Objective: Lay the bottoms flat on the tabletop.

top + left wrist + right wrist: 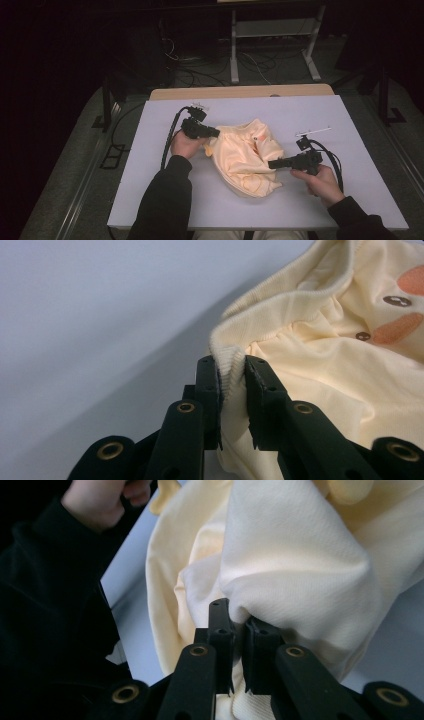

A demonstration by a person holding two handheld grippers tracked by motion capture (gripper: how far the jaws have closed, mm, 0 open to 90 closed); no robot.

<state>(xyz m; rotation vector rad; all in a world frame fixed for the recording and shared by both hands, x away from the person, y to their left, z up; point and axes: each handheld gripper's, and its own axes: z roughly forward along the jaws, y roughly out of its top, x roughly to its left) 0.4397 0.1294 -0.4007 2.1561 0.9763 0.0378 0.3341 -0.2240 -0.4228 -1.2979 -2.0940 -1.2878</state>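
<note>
From above, we see the crumpled pale-yellow knit garment [248, 157] lying on the white table top [150, 200], strung between our two black two-jaw tongs: the left gripper [214, 133] bites its edge on that side, and the right gripper [272, 164] bites the opposite side.

Along the left gripper [231, 371], our jaws stand narrow, pinched on the garment's ribbed hem [280, 302], which runs up and away from the tips; orange and brown print marks [395, 330] lie to the right of them.

Along the right gripper [239, 614], the jaws are likewise narrow, clamped on a fold of plain cloth that billows above them; the other hand [97, 500] sits far up to the left.

We judge this the spreading step: both grips are set, and next we should draw the tongs apart, lifting slightly, without letting either pinch slip.
</note>
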